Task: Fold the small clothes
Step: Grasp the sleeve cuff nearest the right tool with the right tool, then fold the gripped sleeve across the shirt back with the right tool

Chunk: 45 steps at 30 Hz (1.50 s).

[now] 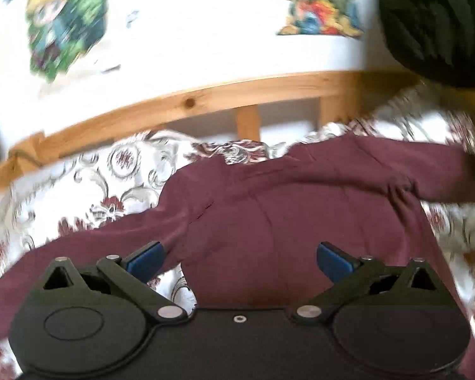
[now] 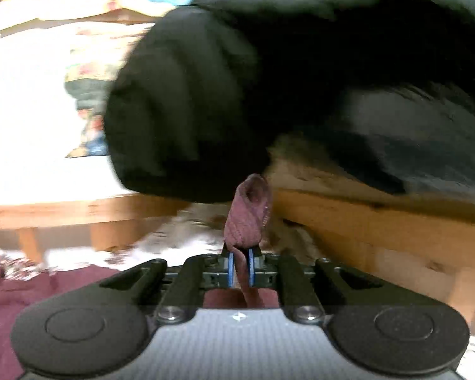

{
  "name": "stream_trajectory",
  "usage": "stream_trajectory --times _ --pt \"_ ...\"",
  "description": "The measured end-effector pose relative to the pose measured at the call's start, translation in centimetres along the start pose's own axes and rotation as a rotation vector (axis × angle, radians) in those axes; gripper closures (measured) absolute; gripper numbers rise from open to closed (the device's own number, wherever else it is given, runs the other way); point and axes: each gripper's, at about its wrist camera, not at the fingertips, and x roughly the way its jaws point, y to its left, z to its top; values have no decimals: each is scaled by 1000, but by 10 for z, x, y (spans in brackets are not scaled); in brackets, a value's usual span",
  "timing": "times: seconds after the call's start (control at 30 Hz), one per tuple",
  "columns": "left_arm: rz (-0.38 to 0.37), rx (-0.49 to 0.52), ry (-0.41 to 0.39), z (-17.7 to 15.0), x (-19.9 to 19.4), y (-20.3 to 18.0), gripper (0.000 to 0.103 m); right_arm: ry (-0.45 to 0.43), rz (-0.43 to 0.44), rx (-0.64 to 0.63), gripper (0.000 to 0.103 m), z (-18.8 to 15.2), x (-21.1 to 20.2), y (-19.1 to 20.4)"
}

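maroon garment (image 1: 269,209) spread on patterned bedspread (image 1: 88,186), near wooden frame (image 1: 205,95). left gripper (image 1: 240,256) jaws wide, nothing between. right gripper (image 2: 241,269) clamped on sleeve cuff (image 2: 250,212). fabric light, limp, drapes; best hold at cuffs, hems.

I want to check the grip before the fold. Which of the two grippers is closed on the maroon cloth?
The right gripper: its blue pads pinch a maroon garment cuff. The left gripper is open above the garment.
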Motion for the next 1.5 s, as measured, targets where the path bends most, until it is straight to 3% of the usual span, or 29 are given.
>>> stream_trajectory --times 0.1,0.3,0.53,0.8,0.93,1.0,1.07,1.13,1.2,1.33,1.5 --pt "-10 -95 56 -5 11 19 1 -19 103 -38 94 7 -5 34" --pt "61 -258 107 -14 28 57 1 -17 362 -158 94 4 -29 111" --pt "114 -406 43 -16 19 87 1 16 605 -307 95 -18 -59 174" --pt "133 -460 12 -15 13 97 1 136 759 -438 96 -57 -89 206" --pt "130 -452 4 -15 12 98 1 217 802 -499 95 -75 -94 213" --pt "121 -443 9 -16 15 97 1 274 824 -518 89 -83 -93 213" --pt "110 -424 7 -18 18 95 1 309 836 -504 60 -89 -93 209" --pt "108 -386 10 -21 26 92 1 347 854 -438 37 -91 -91 198" --pt "109 -377 49 -23 38 90 1 379 843 -377 31 -90 -85 180" --pt "48 -390 116 -26 54 82 1 377 701 -280 20 -79 -62 142" --pt "-27 -236 150 -31 60 49 1 352 500 -116 14 -64 -7 94"
